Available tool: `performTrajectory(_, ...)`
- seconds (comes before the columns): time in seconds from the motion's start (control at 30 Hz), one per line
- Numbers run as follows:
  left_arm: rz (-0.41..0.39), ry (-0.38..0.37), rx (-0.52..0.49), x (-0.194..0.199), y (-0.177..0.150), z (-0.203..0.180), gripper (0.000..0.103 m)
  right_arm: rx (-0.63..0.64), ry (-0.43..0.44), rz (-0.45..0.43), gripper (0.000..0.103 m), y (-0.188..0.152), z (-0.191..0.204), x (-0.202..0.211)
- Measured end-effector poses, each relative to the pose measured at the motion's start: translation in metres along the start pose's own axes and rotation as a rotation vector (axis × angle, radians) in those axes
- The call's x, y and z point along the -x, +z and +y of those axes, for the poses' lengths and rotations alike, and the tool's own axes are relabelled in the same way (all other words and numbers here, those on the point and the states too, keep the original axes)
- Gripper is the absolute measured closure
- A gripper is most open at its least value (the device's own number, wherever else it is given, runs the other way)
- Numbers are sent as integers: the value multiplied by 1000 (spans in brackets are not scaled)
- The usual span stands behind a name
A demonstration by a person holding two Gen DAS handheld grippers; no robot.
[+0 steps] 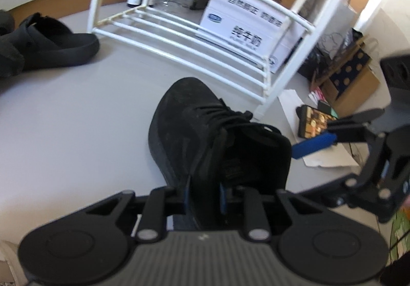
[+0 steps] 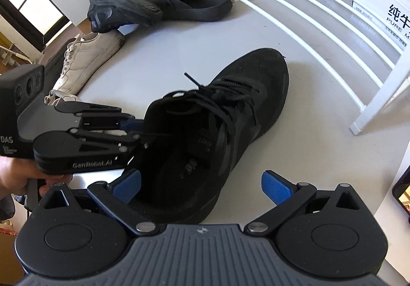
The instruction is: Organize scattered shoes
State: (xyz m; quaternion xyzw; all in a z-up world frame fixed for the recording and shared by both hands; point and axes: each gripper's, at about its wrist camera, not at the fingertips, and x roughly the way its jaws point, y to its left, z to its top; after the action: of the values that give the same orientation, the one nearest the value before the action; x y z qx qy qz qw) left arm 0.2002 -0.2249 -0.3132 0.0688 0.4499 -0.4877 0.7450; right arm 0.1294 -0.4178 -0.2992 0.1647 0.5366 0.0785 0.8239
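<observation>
Pale grey floor (image 2: pixel 159 37), white rack (image 2: pixel 307 12), "PURE MILK" carton (image 2: pixel 379 4); left gripper (image 1: pixel 203 199) clamps black sneaker (image 2: pixel 230 112), right gripper (image 2: pixel 202 184) spread wide.

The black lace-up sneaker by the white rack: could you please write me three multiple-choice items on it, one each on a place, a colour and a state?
1. Where is the black lace-up sneaker?
A. on a bar of the white rack
B. on the grey floor in front of the rack
C. on top of the white sneaker

2. What colour are the pads on the right gripper?
A. blue
B. red
C. white

3. What is the left gripper doing?
A. hanging open, clear of every shoe
B. pinching the black slipper
C. closed on the lace-up sneaker's heel collar

Answers: 1 B, the sneaker's sole lies on the floor short of the rack's bars. 2 A, both pads show blue in the right wrist view. 3 C, its fingers clamp the collar wall in both views.
</observation>
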Motion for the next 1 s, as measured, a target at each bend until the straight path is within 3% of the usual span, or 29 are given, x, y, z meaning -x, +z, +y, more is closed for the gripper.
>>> performTrajectory(0.27,-2,-42,-5,17,-1,-6,76,-9,2,-1,0,-2,1,4)
performTrajectory(0.4,-38,-70,15,24,4,-1,86,-11,3,-3,0,-1,2,4)
performTrajectory(0.57,-74,-75,20,42,15,1,85,-4,8,-2,0,-2,1,8)
performTrajectory(0.87,-59,45,17,110,19,0,54,82,18,2,1,0,-2,22)
performTrajectory(0.93,-66,68,35,125,18,-2,49,111,33,12,13,0,1,24)
performTrajectory(1.0,-65,88,61,137,14,-3,47,140,39,29,17,0,4,25)
